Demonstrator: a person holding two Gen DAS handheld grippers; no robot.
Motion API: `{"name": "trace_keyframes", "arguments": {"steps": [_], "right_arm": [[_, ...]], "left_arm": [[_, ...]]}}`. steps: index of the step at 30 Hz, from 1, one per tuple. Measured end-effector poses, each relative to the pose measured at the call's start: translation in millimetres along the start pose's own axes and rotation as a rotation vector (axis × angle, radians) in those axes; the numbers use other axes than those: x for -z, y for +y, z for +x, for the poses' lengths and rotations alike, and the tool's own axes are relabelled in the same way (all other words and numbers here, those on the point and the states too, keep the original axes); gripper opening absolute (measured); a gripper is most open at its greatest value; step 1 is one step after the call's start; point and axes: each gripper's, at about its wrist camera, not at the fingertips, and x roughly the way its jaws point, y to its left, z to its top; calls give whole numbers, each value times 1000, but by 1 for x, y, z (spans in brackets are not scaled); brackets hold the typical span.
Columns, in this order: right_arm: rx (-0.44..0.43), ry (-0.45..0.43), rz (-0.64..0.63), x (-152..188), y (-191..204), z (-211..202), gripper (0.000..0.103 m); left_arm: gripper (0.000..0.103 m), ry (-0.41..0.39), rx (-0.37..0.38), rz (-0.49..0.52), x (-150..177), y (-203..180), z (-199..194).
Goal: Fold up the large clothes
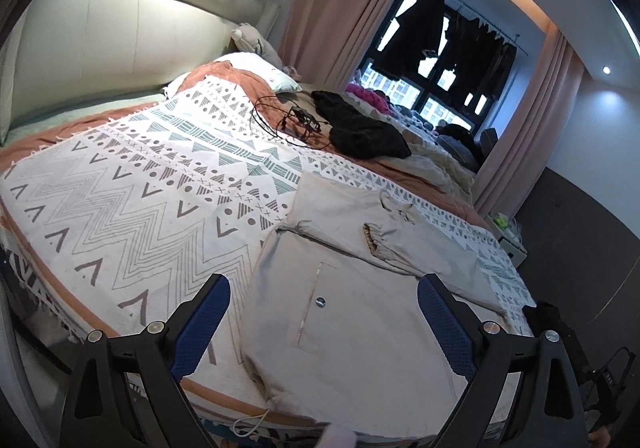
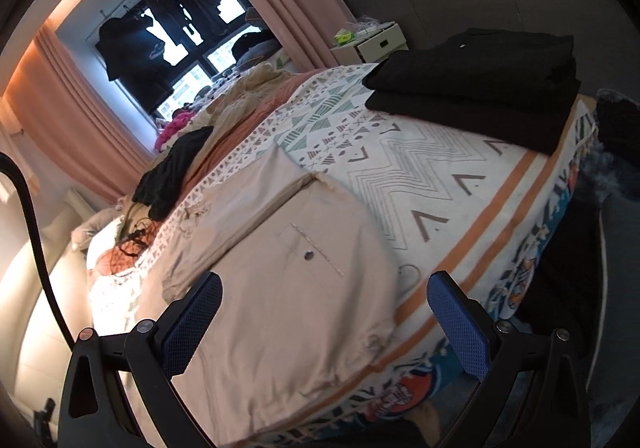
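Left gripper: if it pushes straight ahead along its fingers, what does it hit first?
Most likely the beige trousers, around the buttoned back pocket that sits between the open left gripper fingers. Nothing lies in front of them, though depth is hard to judge in a fisheye view.

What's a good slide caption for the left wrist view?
Open left gripper hovering over partly folded beige trousers on a patterned bedspread.

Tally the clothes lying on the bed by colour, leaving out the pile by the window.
Beige: 1, the trousers at the near edge.
Black, folded: 2, the stack at the bed's corner.
Black, unfolded: 1, the crumpled garment beside the cables.
Total: 4
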Motion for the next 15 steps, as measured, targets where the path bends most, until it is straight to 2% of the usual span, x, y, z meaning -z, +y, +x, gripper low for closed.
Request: {"name": "trace_keyframes", "arguments": {"steps": [5, 10, 13, 15], "right_arm": [[7, -10, -39, 8, -8, -10, 103], [-7, 21, -59, 18, -16, -7, 103], [13, 36, -66, 24, -23, -3, 103], [19, 46, -69, 26, -28, -1, 102]], "left_arm": [[95, 60, 29, -5, 17, 9, -4], [95, 90, -7, 4, 33, 15, -7], [95, 121, -8, -25, 41, 22, -6], [95, 149, -24, -11, 46, 23, -2]]}}
